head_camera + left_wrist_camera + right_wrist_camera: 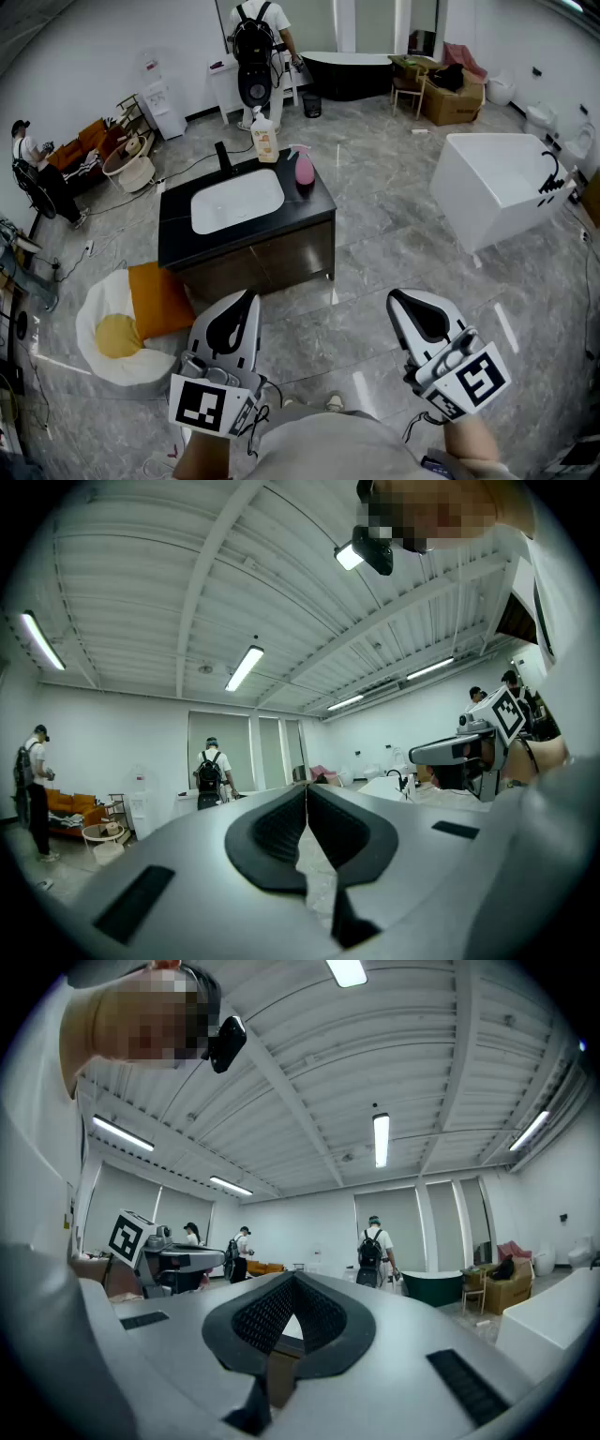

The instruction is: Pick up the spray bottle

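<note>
A pink spray bottle (304, 169) stands upright on the back right corner of a black vanity top (314, 208), beside its white sink (236, 200). A pale bottle with an orange label (265, 140) stands at the back edge. Both grippers are held low near my body, well short of the vanity and pointing toward it. My left gripper (250, 296) (306, 790) is shut with nothing in it. My right gripper (393, 298) (292, 1279) is also shut and empty. The spray bottle does not show in either gripper view.
Bare marble floor lies between me and the vanity. A white and yellow beanbag with an orange cushion (127, 319) lies to the left. A white bathtub (497, 187) stands at the right, a black tub (352, 70) at the back. A person with a backpack (258, 47) stands behind the vanity.
</note>
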